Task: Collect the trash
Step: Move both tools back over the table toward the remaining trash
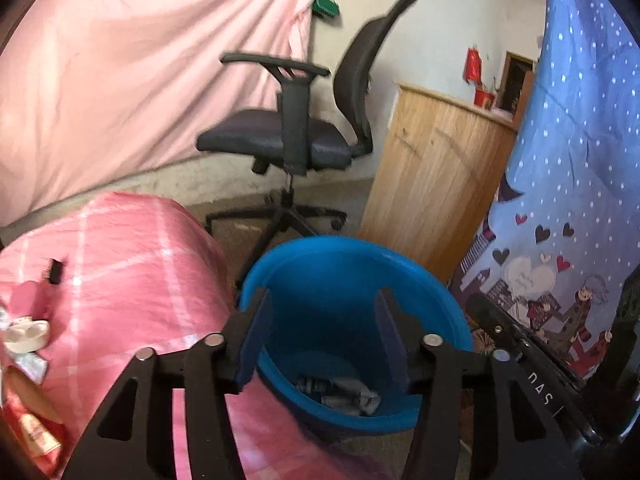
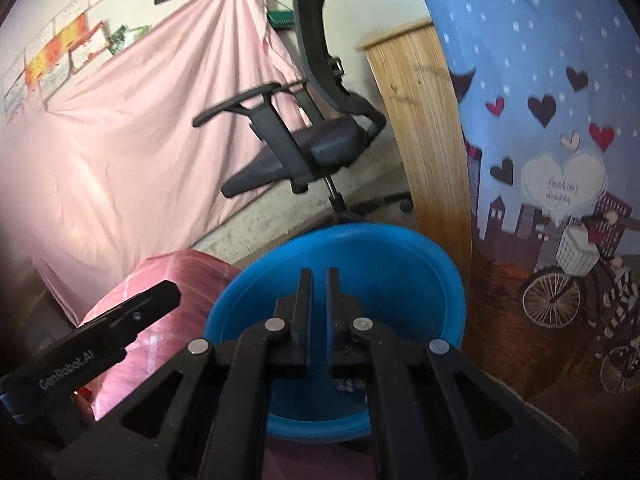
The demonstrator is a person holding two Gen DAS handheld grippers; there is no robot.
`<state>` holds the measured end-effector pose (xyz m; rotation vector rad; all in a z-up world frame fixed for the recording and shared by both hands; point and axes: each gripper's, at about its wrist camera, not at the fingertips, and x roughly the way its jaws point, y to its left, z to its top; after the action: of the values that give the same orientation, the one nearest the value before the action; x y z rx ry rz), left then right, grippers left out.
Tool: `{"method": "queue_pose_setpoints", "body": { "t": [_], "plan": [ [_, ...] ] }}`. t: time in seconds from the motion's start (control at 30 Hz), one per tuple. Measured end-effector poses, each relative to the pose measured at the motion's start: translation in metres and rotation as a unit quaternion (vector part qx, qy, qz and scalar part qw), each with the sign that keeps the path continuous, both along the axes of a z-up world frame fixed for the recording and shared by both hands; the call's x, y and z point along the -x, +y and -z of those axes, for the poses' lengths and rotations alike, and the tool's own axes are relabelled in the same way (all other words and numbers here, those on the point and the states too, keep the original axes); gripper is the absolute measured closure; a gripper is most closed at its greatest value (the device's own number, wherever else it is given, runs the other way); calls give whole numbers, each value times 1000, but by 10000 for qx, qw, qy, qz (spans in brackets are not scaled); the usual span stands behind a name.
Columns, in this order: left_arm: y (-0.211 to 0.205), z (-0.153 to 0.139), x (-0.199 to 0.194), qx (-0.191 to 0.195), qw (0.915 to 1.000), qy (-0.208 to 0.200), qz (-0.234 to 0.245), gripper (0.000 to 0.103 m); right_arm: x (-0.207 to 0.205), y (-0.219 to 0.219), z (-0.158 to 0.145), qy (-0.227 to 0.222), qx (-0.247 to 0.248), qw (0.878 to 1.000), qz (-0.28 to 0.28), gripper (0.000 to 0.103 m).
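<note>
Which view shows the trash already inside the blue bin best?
The left wrist view: between the open left gripper fingers, crumpled grey trash lies on the blue bin floor. In the right wrist view the nearly closed right gripper covers most of it; only a sliver shows.

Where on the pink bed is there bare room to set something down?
The pink checked bedspread is bare between the small black item and the blue bin. The left edge is crowded: white case, foil wrappers, red packet.
</note>
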<state>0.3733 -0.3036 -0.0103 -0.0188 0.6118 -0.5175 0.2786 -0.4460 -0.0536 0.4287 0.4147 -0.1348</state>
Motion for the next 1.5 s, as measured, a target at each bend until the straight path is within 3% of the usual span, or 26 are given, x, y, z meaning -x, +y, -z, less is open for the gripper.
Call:
{"method": "queue_pose_setpoints", "body": {
  "t": [0.17,0.23,0.37,0.5,0.6,0.73,1.17,1.3,1.5],
  "plan": [
    [23,-17,23,159,9980,-482,-369,44,17,12,-18,-423,259,9988,-20,63],
    [37,-23,33,227,9960,-667,-553,41,23,20,-27,-588,376,9975,-54,50],
    [65,-33,52,300,9907,-945,-928,26,32,37,-42,-833,480,9952,-169,35],
    [95,-39,70,286,9851,-1176,-1223,24,41,58,-57,-1091,585,9918,-303,16],
    [118,-42,83,254,9793,-1294,-1533,2,46,73,-68,-1248,628,9892,-443,0],
    [151,-42,103,387,9705,-1481,-1863,2,54,95,-76,-1499,667,9842,-664,0],
    [237,-29,165,171,9434,-1802,-2778,2,77,170,-85,-2139,1029,9623,-1328,0],
    [260,-18,182,4,9358,-1891,-2975,2,75,195,-82,-2118,1183,9574,-1564,0],
    [286,4,190,-78,9332,-1677,-3177,2,62,226,-65,-1773,1329,9547,-1984,0]
  ]
}}
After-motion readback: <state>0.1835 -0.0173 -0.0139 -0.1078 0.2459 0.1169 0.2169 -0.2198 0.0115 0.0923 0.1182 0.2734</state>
